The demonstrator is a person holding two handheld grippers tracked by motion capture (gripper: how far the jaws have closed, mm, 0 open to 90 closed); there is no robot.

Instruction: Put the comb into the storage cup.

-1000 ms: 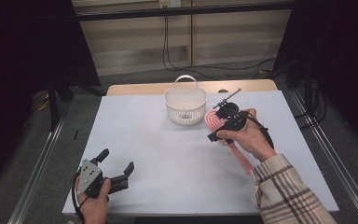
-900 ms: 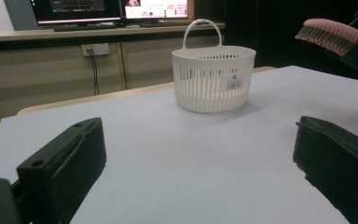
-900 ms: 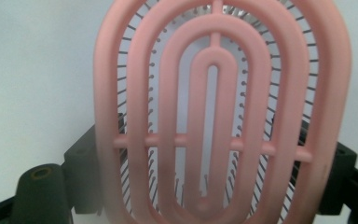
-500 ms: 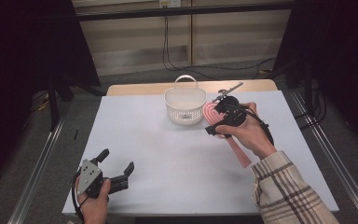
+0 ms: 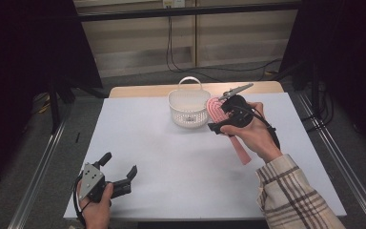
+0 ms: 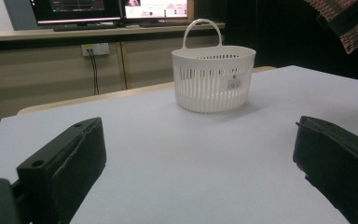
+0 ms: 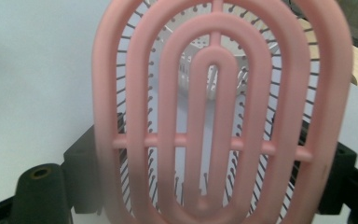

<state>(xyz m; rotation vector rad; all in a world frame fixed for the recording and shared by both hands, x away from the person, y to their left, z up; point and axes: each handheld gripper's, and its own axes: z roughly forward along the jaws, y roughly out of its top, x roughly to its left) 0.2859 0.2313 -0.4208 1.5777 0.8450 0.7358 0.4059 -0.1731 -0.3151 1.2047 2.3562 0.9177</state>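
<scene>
A pink hairbrush hangs above the table's back right, with my right gripper shut on it. Its slotted head almost touches the right side of a white slatted basket with an upright handle. In the right gripper view the brush head stands between the two black jaws, bristles facing away, with the basket behind it. My left gripper rests near the front left corner, open with nothing between its jaws. In the left gripper view the basket stands far ahead of that gripper.
A white sheet covers the table, and a strip of wood shows along the back edge. Metal rails run along both sides. Cables hang behind the table. Monitors sit on a shelf beyond.
My right gripper has carried the brush a little toward the basket, so its head is now beside the rim. The left gripper has stayed put.
</scene>
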